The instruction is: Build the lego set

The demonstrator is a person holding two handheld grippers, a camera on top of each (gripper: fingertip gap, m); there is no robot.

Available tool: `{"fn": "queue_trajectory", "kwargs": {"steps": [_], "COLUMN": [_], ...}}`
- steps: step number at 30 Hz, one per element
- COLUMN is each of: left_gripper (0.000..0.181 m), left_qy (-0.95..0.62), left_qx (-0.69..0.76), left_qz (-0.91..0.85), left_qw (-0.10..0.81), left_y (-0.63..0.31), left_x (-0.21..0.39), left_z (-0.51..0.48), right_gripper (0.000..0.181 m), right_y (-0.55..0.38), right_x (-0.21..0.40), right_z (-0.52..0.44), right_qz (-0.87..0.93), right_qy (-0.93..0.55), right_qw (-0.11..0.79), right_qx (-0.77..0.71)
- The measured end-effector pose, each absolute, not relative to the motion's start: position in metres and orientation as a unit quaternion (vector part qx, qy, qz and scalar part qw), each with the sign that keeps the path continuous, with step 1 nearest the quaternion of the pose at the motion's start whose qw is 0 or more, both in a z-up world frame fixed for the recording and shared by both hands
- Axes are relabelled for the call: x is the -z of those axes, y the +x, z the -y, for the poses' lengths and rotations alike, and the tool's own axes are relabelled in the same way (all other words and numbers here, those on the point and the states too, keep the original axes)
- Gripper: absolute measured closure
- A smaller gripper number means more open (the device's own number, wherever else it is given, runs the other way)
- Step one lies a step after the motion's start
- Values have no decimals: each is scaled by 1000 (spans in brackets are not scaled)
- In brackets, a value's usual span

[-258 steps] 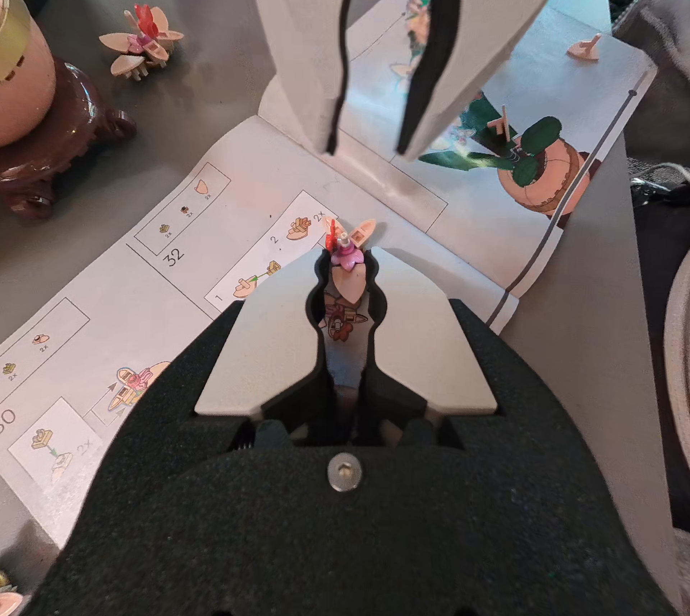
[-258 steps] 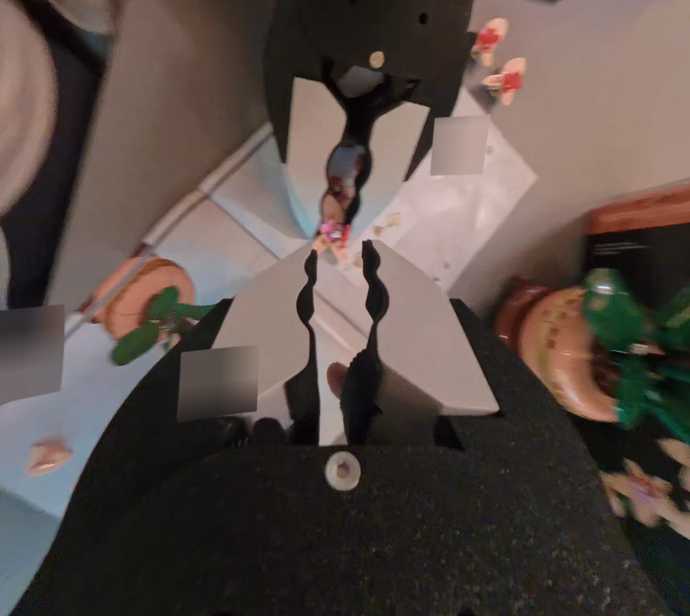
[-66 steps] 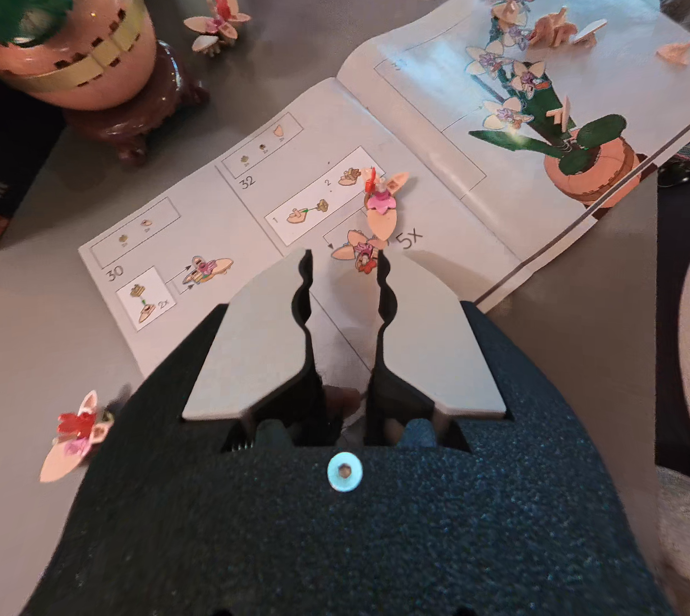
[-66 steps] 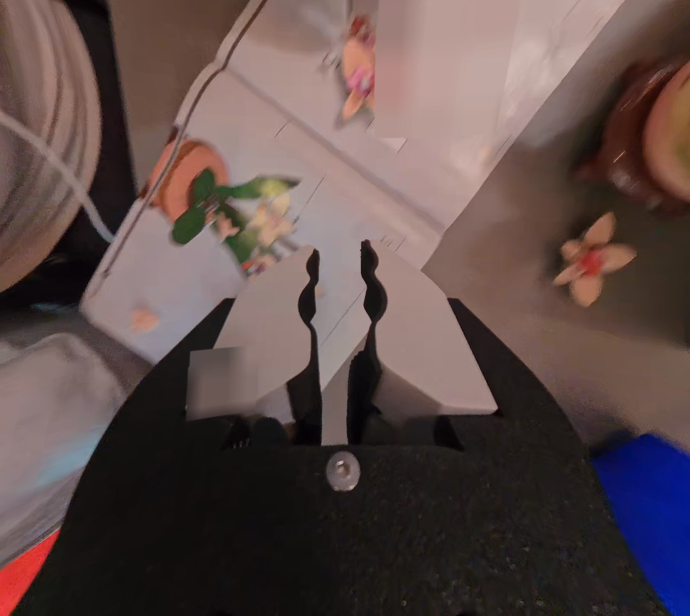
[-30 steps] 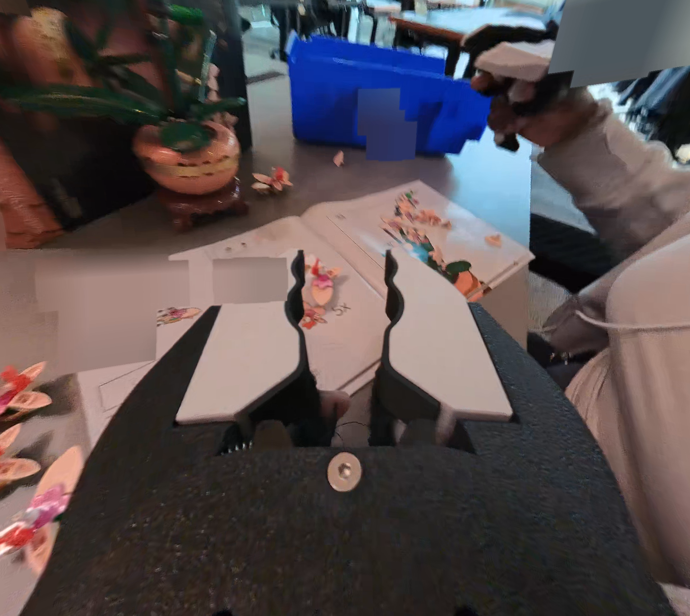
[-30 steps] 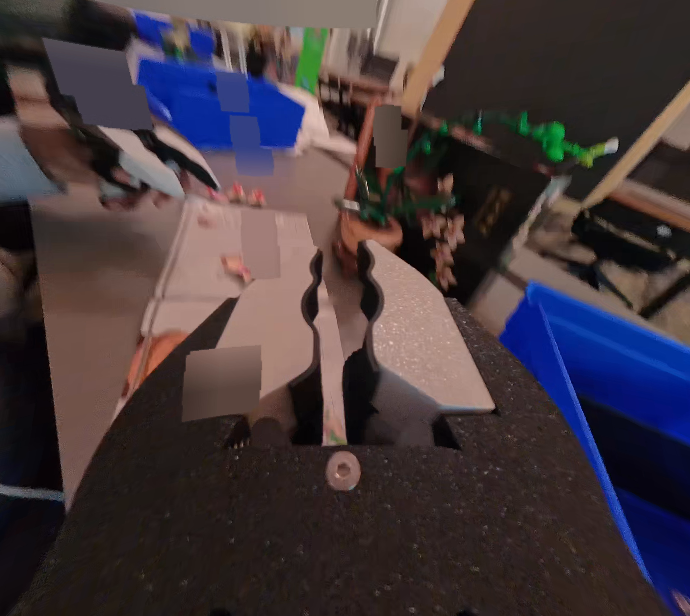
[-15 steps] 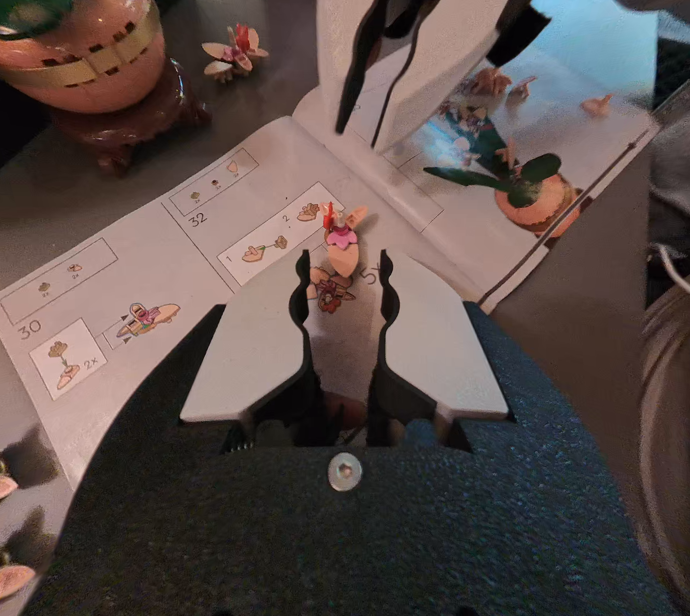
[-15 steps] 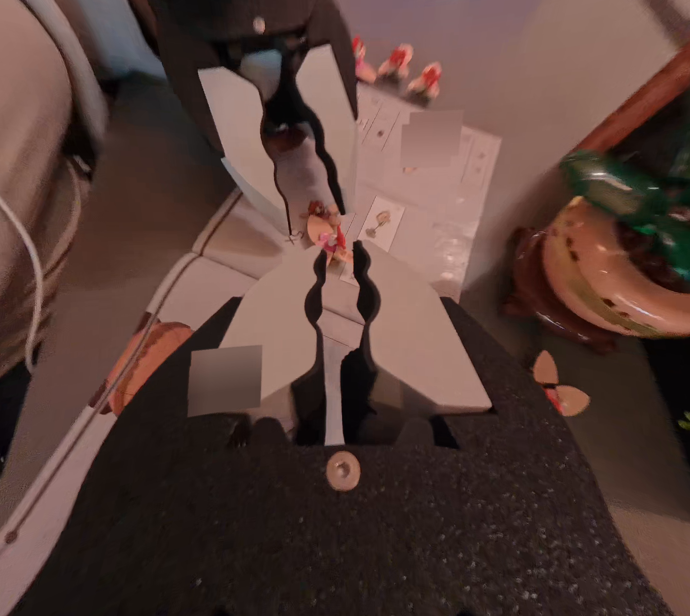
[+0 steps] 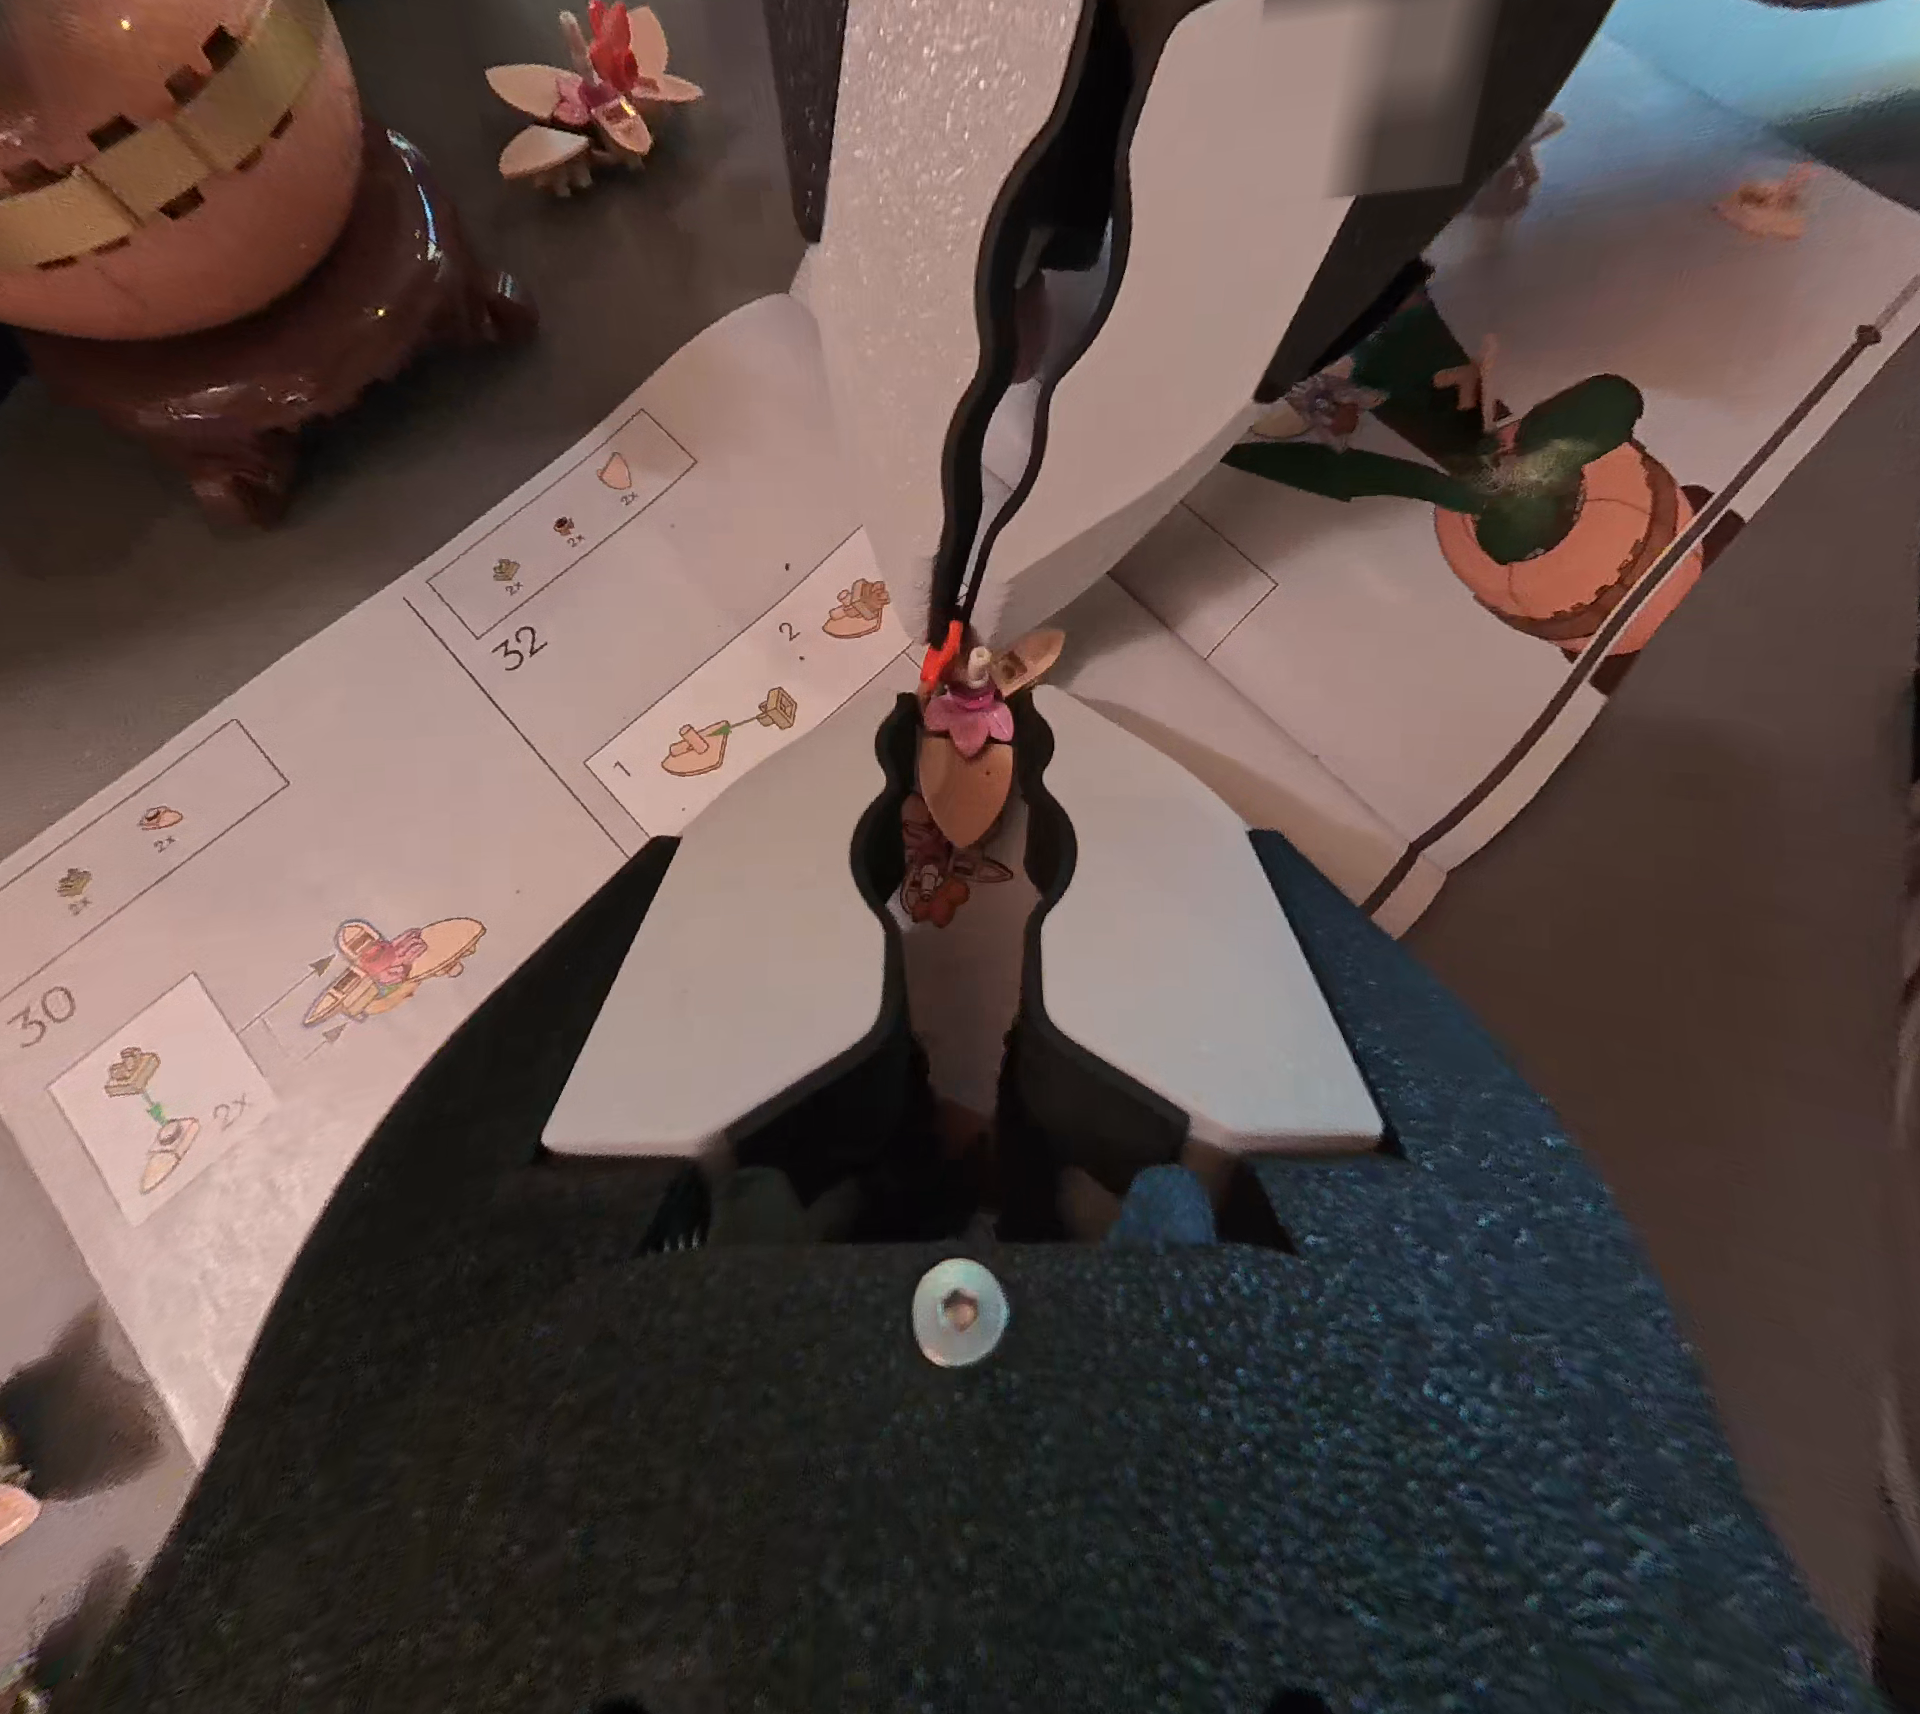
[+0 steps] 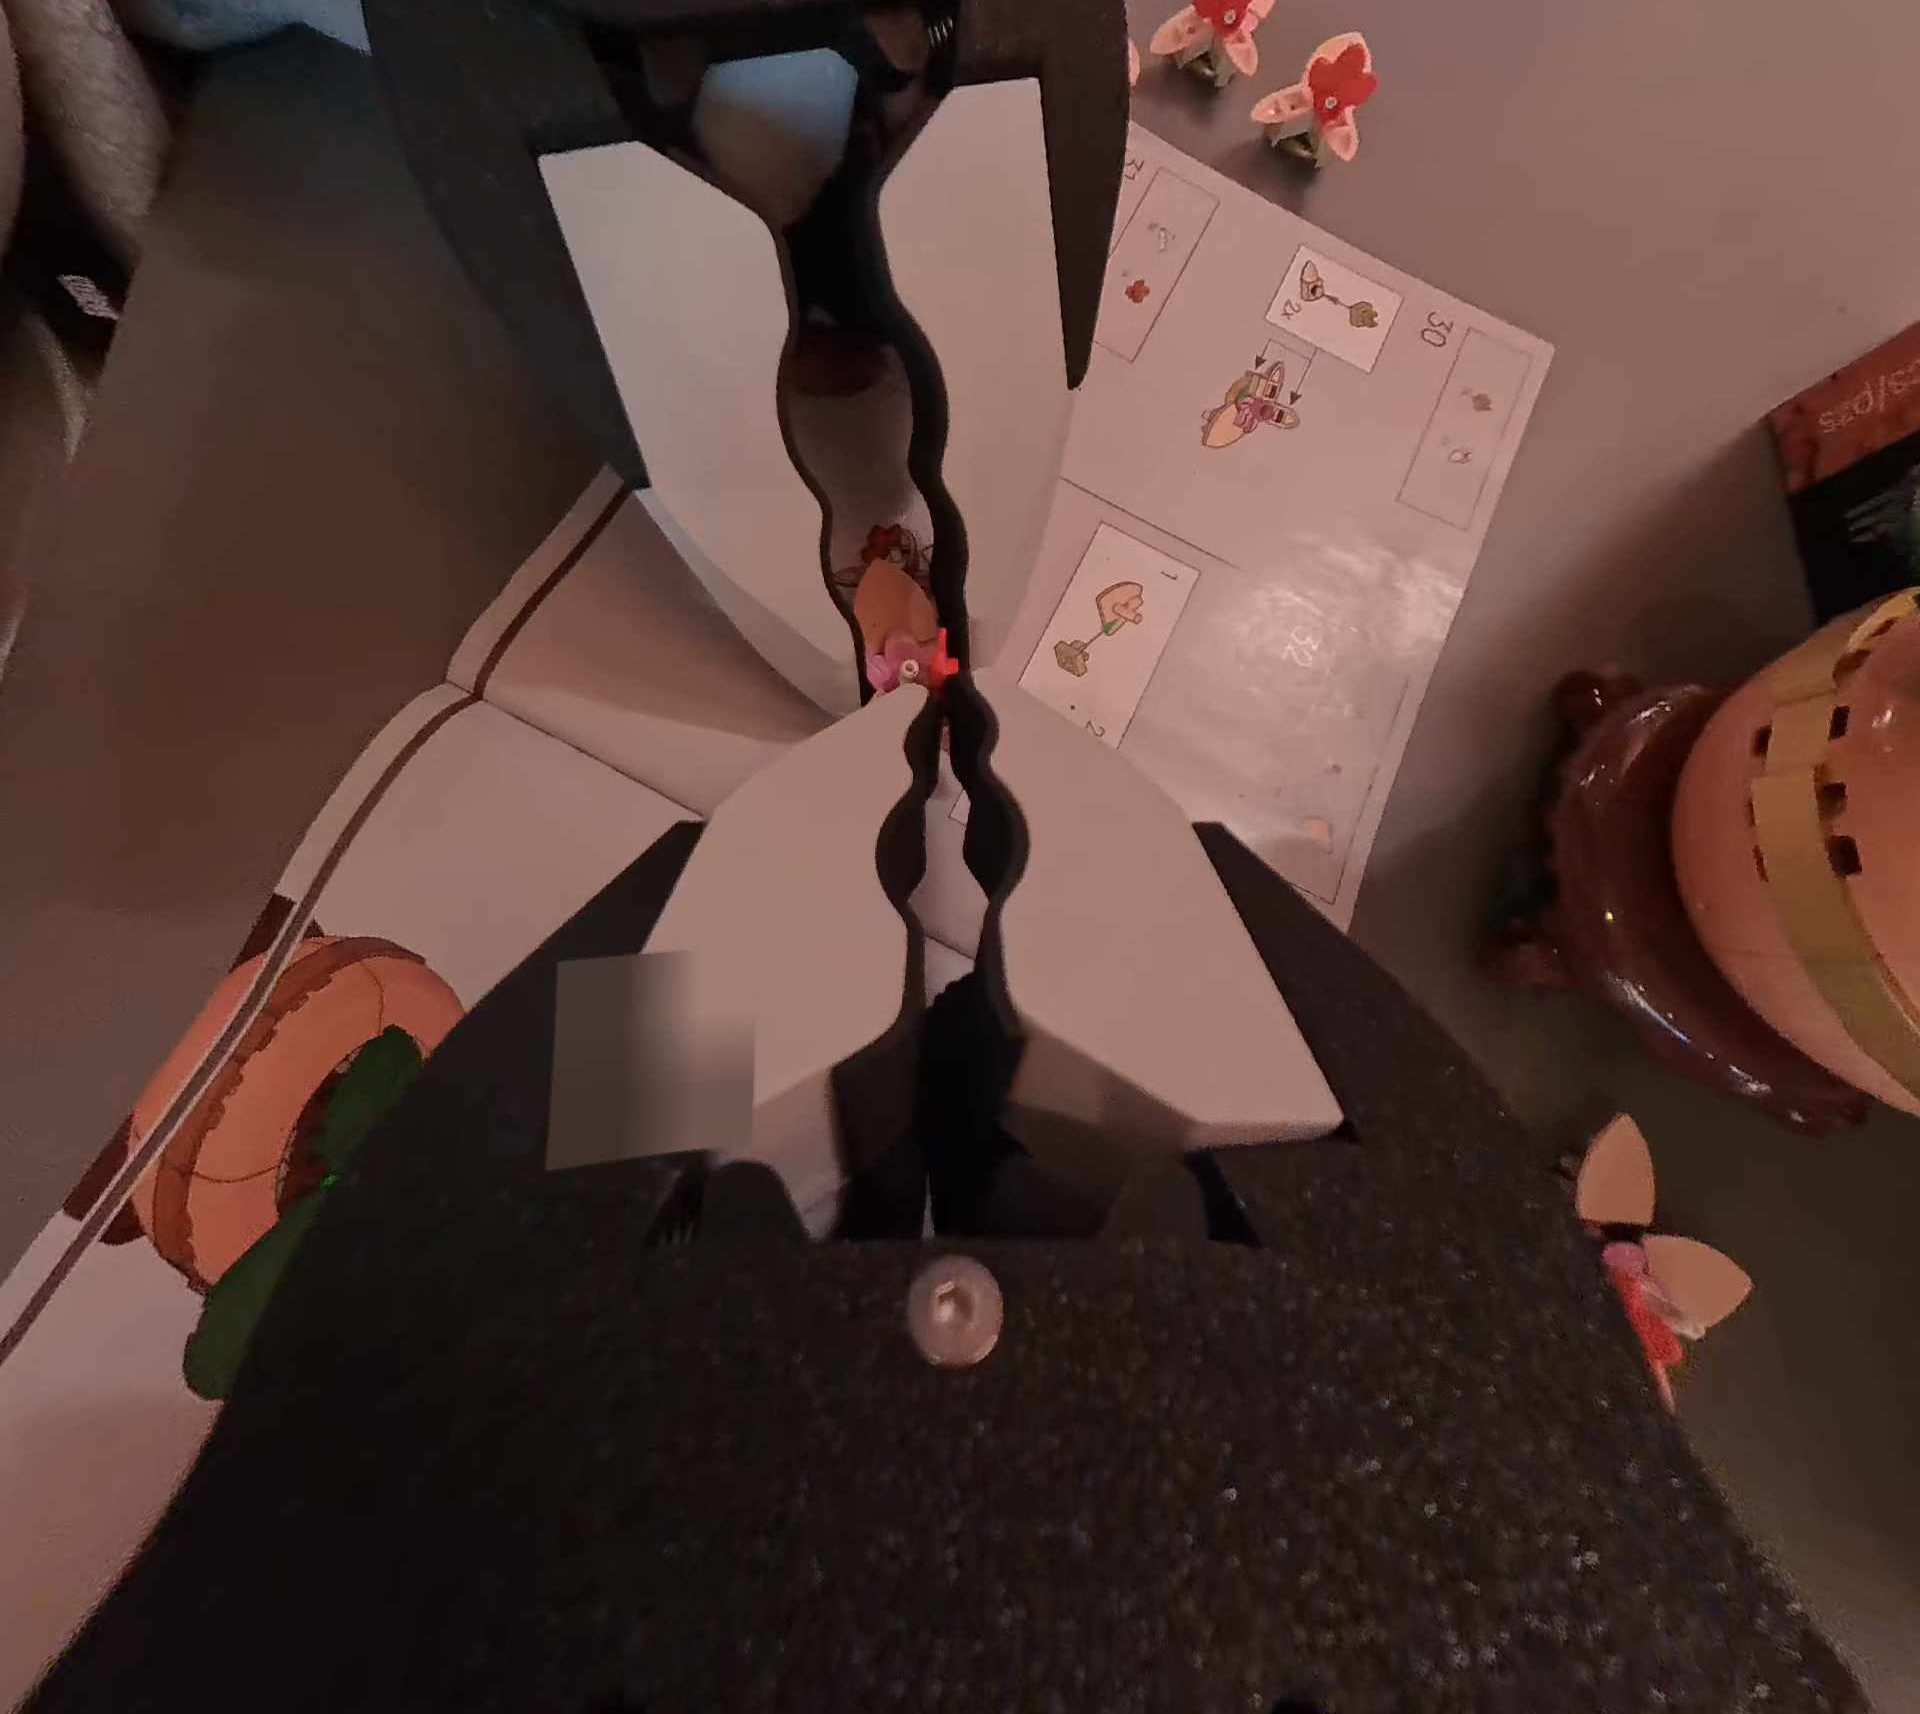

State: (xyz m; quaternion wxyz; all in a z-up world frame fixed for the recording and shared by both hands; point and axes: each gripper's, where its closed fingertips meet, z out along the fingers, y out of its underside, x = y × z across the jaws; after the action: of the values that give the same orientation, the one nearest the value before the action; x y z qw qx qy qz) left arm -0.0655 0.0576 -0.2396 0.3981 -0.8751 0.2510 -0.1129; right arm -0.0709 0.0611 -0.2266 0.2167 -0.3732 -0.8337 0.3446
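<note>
A small lego flower, a tan petal with a pink centre and a white stud, sits over the open instruction booklet. My left gripper is shut on its petal from both sides. My right gripper comes in from the far side, tip to tip with the left one. It is shut on the little red piece at the flower's top. In the right wrist view the right gripper pinches the red piece, with the flower held in the left gripper just beyond.
A pink pot on a brown base stands at the back left, with a built flower beside it. Loose tan parts lie on the booklet's far page. Two red-topped flowers and another flower lie on the grey table. Both grippers' tips are close together, under 4 cm apart.
Half a second ago both grippers were open and the flower lay on the booklet. The left has closed around the flower; the right has come down and closed on the red piece.
</note>
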Motion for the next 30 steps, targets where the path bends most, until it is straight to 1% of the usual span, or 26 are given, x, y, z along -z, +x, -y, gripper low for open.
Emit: {"fn": "queue_trajectory", "kwargs": {"steps": [3,7,13,18,20,21,22,23,24,25,26,28,30], "left_gripper": [163,164,164,165,165,164,164,164,164,164,164,164,164], "left_qy": [-878,-881,-890,-894,-890,-889,-888,-887,-887,-886,-885,-884,-882], "left_qx": [122,111,107,121,140,148,154,159,163,167,170,174,178], "left_qz": [-242,-229,-193,-174,-191,-194,-197,-201,-203,-206,-208,-215,-221], "left_qw": [395,398,398,395,389,387,385,383,382,381,380,378,376], "left_y": [-66,-69,-70,-70,-64,-63,-63,-62,-62,-62,-62,-62,-62], "left_x": [240,240,240,240,240,240,240,240,240,240,240,240,240], "left_z": [-58,-60,-61,-61,-58,-57,-57,-57,-56,-56,-56,-56,-56], "right_gripper": [180,181,181,181,178,156,146,149,150,156,158,159,158], "right_y": [-73,-74,-73,-71,-66,-61,-56,-52,-54,-56,-58,-60,-65], "right_x": [227,227,227,228,227,226,221,214,207,202,199,196,204], "right_z": [-62,-64,-66,-64,-61,-61,-62,-65,-72,-75,-73,-60,-55], "right_qz": [820,757,662,609,673,719,767,813,846,876,898,914,922], "right_qy": [-401,-505,-612,-658,-607,-565,-511,-443,-380,-310,-240,-134,-88], "right_qw": [232,227,247,240,219,200,184,177,195,205,204,175,138], "right_qx": [-338,-347,-356,-371,-362,-351,-341,-334,-319,-308,-308,-340,-352]}}
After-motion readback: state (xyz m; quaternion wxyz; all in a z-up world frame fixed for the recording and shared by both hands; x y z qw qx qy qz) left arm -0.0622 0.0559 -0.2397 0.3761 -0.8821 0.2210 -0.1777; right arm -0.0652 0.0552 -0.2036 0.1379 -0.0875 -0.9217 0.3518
